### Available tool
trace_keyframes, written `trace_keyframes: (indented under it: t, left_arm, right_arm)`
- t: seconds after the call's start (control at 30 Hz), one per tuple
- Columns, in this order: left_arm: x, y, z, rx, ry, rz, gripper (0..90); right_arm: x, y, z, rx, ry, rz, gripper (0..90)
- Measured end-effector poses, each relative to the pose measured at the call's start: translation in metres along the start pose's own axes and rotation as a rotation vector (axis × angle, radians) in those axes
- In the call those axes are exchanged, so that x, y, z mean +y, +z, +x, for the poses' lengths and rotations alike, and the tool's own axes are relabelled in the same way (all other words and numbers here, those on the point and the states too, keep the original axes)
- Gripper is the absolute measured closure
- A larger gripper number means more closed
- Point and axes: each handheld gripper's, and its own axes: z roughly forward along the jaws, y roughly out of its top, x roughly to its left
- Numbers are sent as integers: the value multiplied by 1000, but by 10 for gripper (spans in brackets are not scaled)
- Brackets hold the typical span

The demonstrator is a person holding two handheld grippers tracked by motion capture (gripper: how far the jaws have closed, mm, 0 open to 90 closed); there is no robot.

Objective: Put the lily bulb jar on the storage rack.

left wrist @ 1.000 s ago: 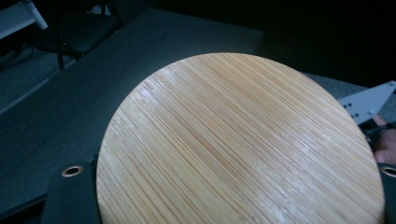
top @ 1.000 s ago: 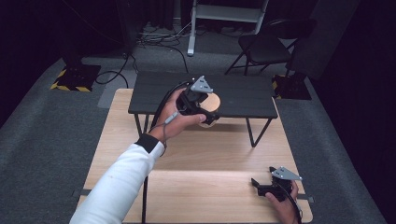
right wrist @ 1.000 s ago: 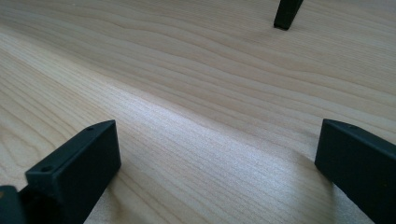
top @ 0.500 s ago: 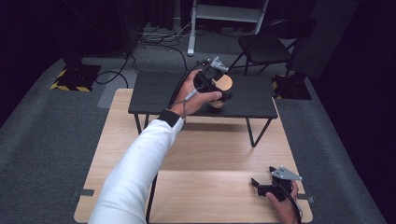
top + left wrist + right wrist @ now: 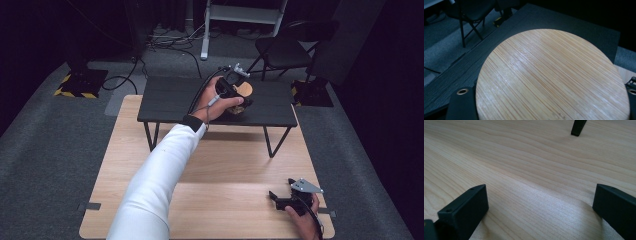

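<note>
The round wooden disc [image 5: 244, 90] is sitting on the small black table [image 5: 170, 102], between your left gripper [image 5: 239, 102] jaws, which are closing on its edges. A black chair [image 5: 285, 50] is standing beyond. Your left arm is reaching far forward. Your right gripper [image 5: 280, 200] is resting on the light wooden table [image 5: 235, 170], jaws wide.
</note>
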Motion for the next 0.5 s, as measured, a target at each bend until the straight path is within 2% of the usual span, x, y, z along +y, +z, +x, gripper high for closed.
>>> trace_keyframes:
  t: [0.13,0.17,0.2,0.23,0.3,0.4,0.47,0.5]
  left_arm:
    - [-4,0,5,-21,3,-17,253]
    - [-7,-1,6,-20,-19,-38,223]
    - [-9,-2,7,-22,-33,-56,151]
    - [-11,-6,7,-18,-54,-82,115]
    - [-15,-14,7,-15,-70,-112,59]
    - [-19,-30,0,25,-44,-139,34]
    - [-26,-44,-2,29,-45,-165,29]
    - [-29,-50,-7,47,-45,-174,26]
  right_arm:
    - [0,0,0,-1,0,0,0]
    - [0,0,0,0,1,0,0]
    - [0,0,0,0,0,0,0]
    - [0,0,0,0,0,0,0]
    - [0,0,0,0,1,0,0]
    - [0,0,0,-1,0,-1,0]
    - [0,0,0,0,2,0,0]
    - [0,0,0,-1,1,-1,0]
